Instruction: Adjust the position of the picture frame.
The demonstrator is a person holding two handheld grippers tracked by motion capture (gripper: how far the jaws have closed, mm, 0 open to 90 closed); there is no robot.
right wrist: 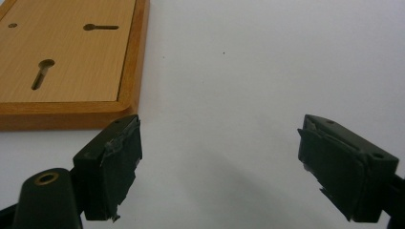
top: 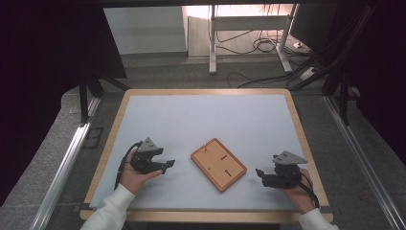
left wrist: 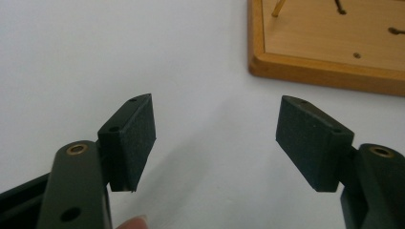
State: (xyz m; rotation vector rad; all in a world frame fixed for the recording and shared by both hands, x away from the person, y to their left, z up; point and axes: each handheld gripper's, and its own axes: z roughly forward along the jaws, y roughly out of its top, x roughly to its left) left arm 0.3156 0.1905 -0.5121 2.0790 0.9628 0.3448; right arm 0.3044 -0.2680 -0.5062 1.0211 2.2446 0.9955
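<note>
Nearest the person, the left gripper and right gripper hover low with jaws spread wide and empty. Between them, apart from both, the flat rectangular wooden board with keyhole slots lies skewed on the pale grey surface. To take it cleanly, I judge each gripper should approach a raised edge level and square.

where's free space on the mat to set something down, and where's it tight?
Widest bare patch: the mat's far half, between its far edge and the wooden board. Bare strips also lie between the board and each open gripper, left gripper and right gripper. Tightest is the near edge, between the board's near corner and both hands.
</note>
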